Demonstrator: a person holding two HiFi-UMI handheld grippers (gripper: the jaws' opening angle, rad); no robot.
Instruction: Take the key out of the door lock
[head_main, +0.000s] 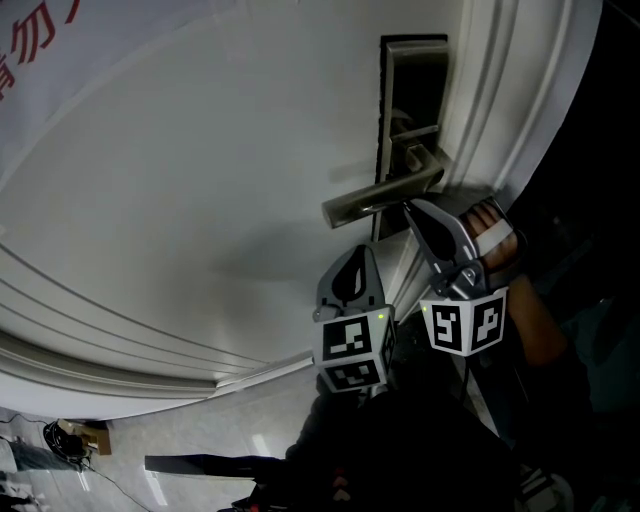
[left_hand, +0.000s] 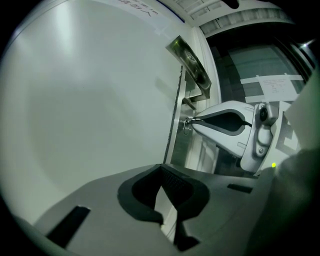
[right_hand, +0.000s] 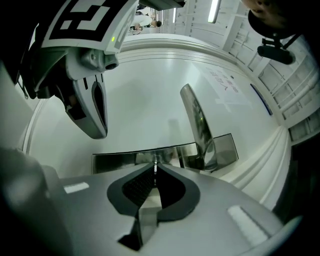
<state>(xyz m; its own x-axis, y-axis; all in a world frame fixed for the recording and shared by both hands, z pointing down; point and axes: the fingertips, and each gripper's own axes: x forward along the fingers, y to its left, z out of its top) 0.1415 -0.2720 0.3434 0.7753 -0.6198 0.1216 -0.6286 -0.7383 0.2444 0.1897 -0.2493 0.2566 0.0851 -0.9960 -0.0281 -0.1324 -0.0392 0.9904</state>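
A white door (head_main: 200, 180) fills most of the head view, seen from steeply above. Near its edge is a brushed-metal lock plate (right_hand: 120, 159) with a lever handle (head_main: 385, 195). The key (left_hand: 186, 124) sits in the lock just below the lever, with what looks like a small ring hanging from its head.

The right gripper (right_hand: 154, 172) reaches in under the lever. Its fingers are clenched on the key's head, which shows edge-on as a thin bright sliver between their tips. It meets the plate roughly square, probably so the key can be drawn straight out along its own line without binding. The person's hand (head_main: 495, 235) holds this gripper from behind, close to the door frame.

The left gripper (left_hand: 162, 170) hangs lower, just beside the right one and away from the lock. Its fingers are pressed together at the tips with nothing between them. It seems to be parked clear so as not to crowd the handle. The key is not yet out, so the pull looks like the step in hand.

The door face is smooth matt white with raised mouldings, and a sheet with red characters (head_main: 40, 50) sits at its upper left. Below the door lies a pale glossy floor (head_main: 200, 430) with some cables (head_main: 60, 437). Beyond, the room has white panelled walls and strip ceiling lights (right_hand: 216, 10). There is also a dark glass pane with a taped paper notice (left_hand: 275, 85).
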